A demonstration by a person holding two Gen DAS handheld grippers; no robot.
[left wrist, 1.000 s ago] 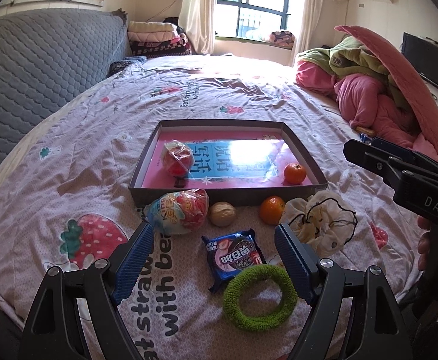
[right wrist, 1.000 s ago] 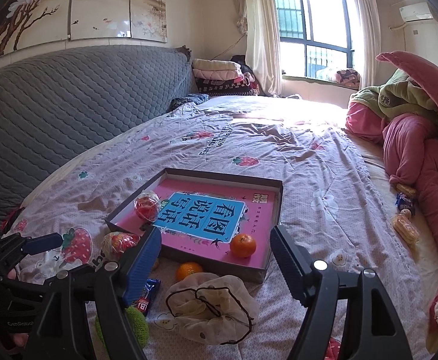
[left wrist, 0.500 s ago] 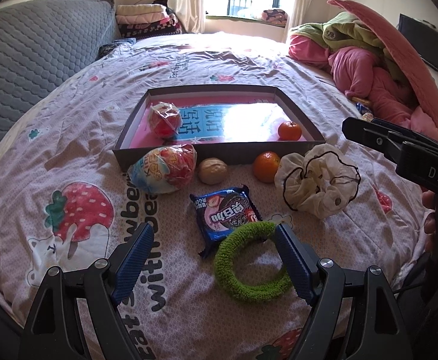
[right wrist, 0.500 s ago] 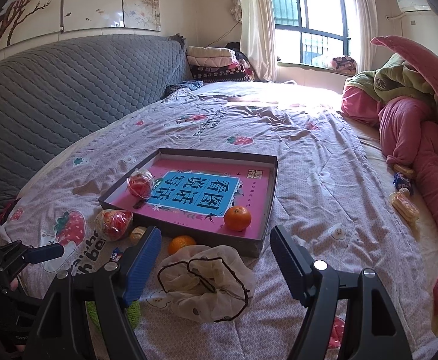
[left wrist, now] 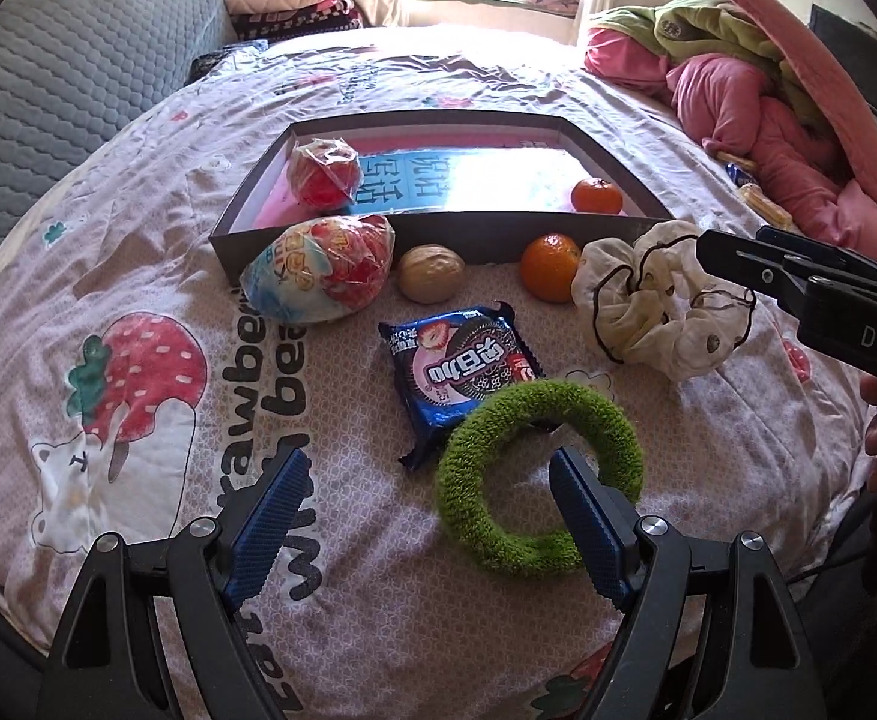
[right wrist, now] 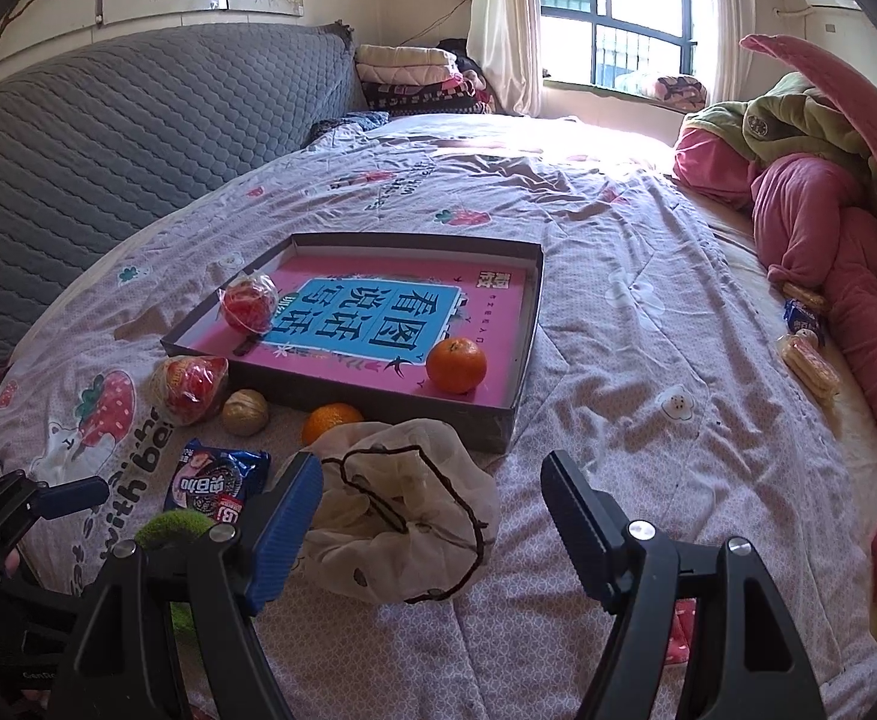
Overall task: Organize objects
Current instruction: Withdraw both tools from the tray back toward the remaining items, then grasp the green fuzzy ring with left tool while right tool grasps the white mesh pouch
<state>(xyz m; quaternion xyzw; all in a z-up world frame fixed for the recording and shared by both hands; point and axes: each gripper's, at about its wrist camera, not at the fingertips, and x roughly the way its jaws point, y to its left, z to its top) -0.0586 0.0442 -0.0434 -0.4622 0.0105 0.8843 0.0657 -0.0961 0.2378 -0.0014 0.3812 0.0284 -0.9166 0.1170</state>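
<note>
Both our tongs stand apart: left gripper (left wrist: 423, 501) has dropped toward the fuzzy green ring (left wrist: 537, 477), one pad inside it, likely our next pick; beyond, the shallow grey cardboard tray (left wrist: 498, 234) waits.

Left tool (left wrist: 423, 501) spread wide over the bed (left wrist: 138, 252); its right finger (left wrist: 585, 531) sits inside the green ring (left wrist: 537, 474). Ring overlaps the cookie pack (left wrist: 462, 363). Tray (left wrist: 438, 231) holds a tangerine (left wrist: 596, 195) and a wrapped red ball (left wrist: 325, 173).
</note>
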